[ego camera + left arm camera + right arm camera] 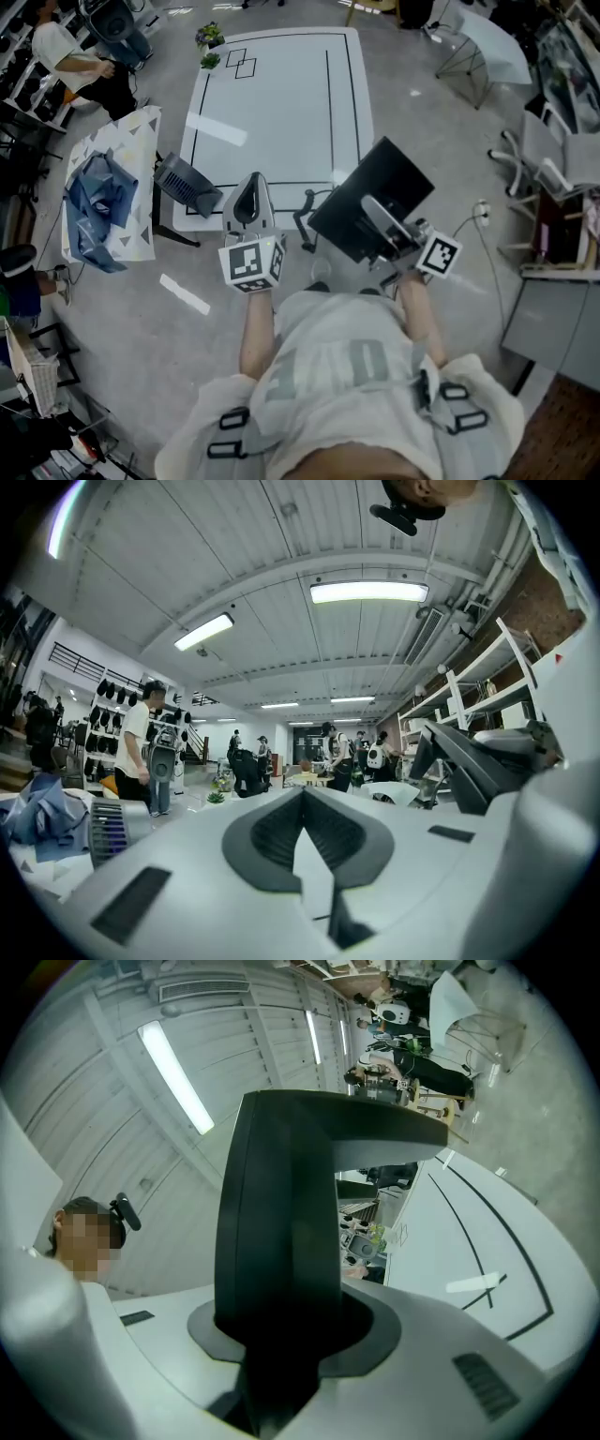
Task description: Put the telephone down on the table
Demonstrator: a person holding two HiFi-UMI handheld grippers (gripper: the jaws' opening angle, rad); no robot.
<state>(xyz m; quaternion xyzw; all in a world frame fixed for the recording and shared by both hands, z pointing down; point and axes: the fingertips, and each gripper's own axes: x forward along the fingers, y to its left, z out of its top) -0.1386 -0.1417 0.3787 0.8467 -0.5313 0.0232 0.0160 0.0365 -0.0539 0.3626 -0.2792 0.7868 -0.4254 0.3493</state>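
Note:
A flat black telephone (380, 173) hangs in the air over the floor, near the front right corner of the white table (281, 103). My right gripper (374, 210) is shut on it. In the right gripper view the telephone (281, 1204) rises as a dark slab out of the right gripper (281, 1330), with the taped table (487, 1241) beyond it to the right. My left gripper (250, 182) hovers at the table's front edge, shut with nothing between its jaws. From the left gripper view, the left gripper (302, 796) points level across the room.
Black tape lines mark the tabletop, and small plants (209, 39) stand at its far left corner. A dark slatted unit (186, 185) sits left of the table. Further left is a table with blue cloth (98, 192). Chairs (548, 155) and a desk stand to the right.

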